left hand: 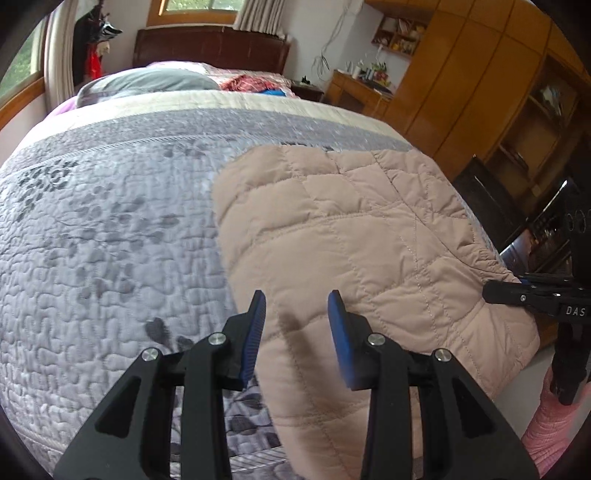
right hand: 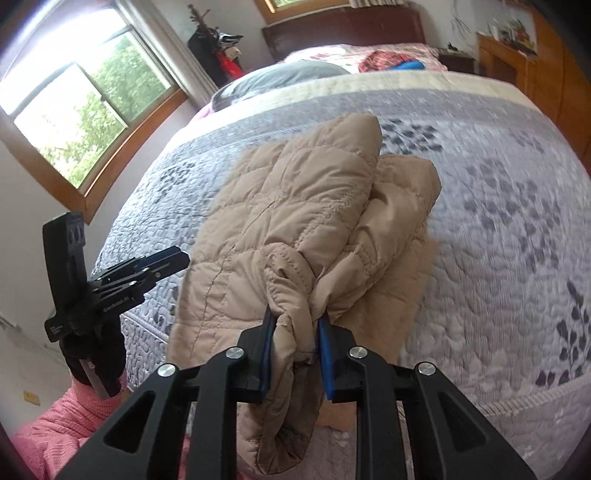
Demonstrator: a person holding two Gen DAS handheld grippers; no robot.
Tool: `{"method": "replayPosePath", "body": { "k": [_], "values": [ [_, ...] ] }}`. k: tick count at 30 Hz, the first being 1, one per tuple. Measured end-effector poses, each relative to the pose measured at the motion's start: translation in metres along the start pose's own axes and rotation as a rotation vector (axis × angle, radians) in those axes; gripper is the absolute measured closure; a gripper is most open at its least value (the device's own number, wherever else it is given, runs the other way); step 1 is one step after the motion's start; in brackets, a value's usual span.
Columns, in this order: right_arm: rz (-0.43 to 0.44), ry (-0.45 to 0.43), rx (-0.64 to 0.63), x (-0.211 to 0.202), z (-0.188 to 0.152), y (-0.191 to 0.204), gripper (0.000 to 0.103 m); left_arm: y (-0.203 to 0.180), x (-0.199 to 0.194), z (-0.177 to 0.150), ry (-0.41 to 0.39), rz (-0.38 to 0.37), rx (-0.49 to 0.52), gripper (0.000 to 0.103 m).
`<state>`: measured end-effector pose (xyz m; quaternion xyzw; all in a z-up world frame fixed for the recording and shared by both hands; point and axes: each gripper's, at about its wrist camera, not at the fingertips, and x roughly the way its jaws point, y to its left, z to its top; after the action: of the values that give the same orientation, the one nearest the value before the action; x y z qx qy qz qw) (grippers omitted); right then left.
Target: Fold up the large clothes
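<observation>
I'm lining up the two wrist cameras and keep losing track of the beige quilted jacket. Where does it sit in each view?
Left wrist view: the jacket fills the centre-right, beyond the open left claw.
Right wrist view: the jacket lies centre, its gathered cuff pinched in the right claw.
Shared landmark: the dark headboard at the far end of the bed.

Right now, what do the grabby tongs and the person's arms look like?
Both tongs, left tongs and right tongs, are black angular plastic with cut-out holes, round silver bolts, and ribbed blue pads inside each finger. White lettering marks their sides. The person wears fuzzy pink sleeves and a black glove on the left hand.
</observation>
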<state>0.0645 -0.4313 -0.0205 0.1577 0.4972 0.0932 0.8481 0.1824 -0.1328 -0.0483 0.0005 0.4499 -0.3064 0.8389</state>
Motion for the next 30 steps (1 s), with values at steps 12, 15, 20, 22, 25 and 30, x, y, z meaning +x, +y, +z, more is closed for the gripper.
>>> {"method": "replayPosePath", "body": {
  "k": [12,15,20,22,25,30],
  "values": [
    [0.005,0.072,0.093,0.050,-0.046,-0.048,0.078,-0.018,0.037,-0.018,0.060,-0.003,0.064,0.068],
    [0.008,0.061,0.106,0.062,-0.057,-0.054,0.077,-0.018,0.047,-0.023,0.076,-0.012,0.071,0.068],
    [0.033,0.040,0.138,0.067,-0.063,-0.061,0.076,-0.015,0.056,-0.026,0.082,-0.025,0.065,0.067],
    [0.023,0.048,0.128,0.065,-0.060,-0.059,0.074,-0.013,0.055,-0.025,0.084,-0.033,0.056,0.067],
    [0.003,0.054,0.126,0.049,-0.053,-0.056,0.061,-0.012,0.045,-0.023,0.075,-0.041,0.053,0.067],
    [-0.065,-0.020,0.075,0.007,-0.038,-0.048,0.055,-0.001,0.023,-0.014,0.055,-0.060,-0.006,0.065]
  ]
}}
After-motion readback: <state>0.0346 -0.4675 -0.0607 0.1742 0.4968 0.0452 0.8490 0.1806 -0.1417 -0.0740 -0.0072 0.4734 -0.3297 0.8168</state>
